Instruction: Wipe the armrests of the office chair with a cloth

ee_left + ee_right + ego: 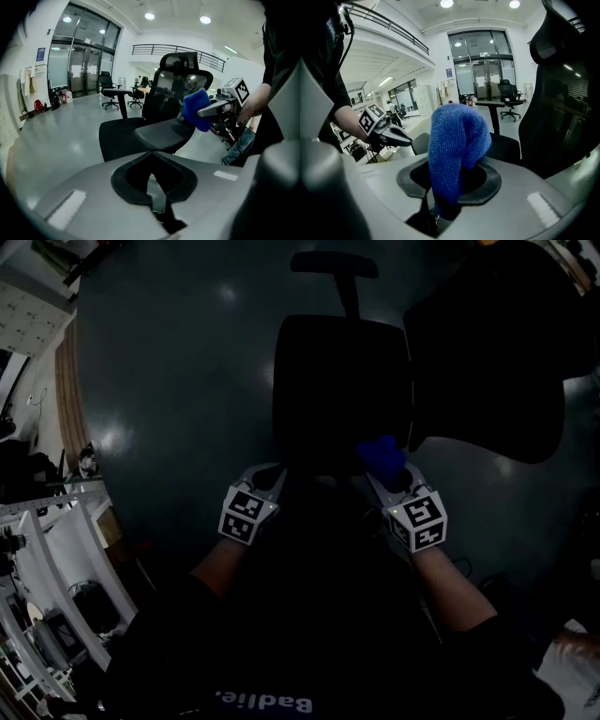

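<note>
The blue cloth [454,150] is clamped in the jaws of the right gripper [386,476] and is held at one end of the armrest [164,133] of the office chair [180,79], seemingly touching it. The pad's long axis runs from there toward the left gripper [157,206] (jaws together, nothing between them). The wipe is best drawn along that axis by the right gripper, which is the nearer.

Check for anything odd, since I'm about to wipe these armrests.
Nothing stands out. The blue cloth is gripped in the right claw, the left claw is shut and empty, and the office chair stands upright with no visible damage.
</note>
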`<state>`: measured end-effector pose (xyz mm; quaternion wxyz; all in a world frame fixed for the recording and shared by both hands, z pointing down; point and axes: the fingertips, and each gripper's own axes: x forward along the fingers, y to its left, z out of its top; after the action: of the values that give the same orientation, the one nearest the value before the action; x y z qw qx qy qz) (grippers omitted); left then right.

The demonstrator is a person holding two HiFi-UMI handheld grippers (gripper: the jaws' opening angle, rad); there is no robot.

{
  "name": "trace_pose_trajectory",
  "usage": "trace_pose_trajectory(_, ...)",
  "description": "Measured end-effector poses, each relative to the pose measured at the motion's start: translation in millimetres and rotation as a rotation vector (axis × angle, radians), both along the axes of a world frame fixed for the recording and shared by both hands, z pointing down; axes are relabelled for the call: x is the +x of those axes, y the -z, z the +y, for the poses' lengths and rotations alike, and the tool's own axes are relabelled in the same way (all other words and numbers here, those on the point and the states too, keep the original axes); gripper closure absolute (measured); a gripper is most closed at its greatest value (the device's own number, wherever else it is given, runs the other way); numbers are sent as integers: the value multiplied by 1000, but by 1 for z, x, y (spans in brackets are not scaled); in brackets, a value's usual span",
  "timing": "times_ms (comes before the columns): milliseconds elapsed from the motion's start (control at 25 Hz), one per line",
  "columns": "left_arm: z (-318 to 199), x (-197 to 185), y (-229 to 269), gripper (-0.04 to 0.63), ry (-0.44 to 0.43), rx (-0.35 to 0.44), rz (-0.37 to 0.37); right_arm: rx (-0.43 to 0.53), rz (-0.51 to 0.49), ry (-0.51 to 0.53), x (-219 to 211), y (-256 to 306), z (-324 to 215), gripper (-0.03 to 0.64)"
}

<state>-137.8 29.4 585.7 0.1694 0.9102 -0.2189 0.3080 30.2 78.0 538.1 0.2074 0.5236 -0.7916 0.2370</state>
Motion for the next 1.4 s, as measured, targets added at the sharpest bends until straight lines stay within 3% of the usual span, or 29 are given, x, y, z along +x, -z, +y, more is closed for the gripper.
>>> trace_pose_trajectory(520,4,-2,1,577,-21,2,38,21,-38,268,-124,12,-23,482)
trace_pose_trajectory(800,1,-2,-2,577,-15,0,54,18,-37,390,-168,14,-35,482)
trace_pose_trajectory(1120,5,-20,-16,577,42,-23,47,3,-56,449,-194,14,-43,482)
trace_pose_trajectory(1400,28,-42,-29,577,81,-40,13,69,-66,527,-198,38,-24,482)
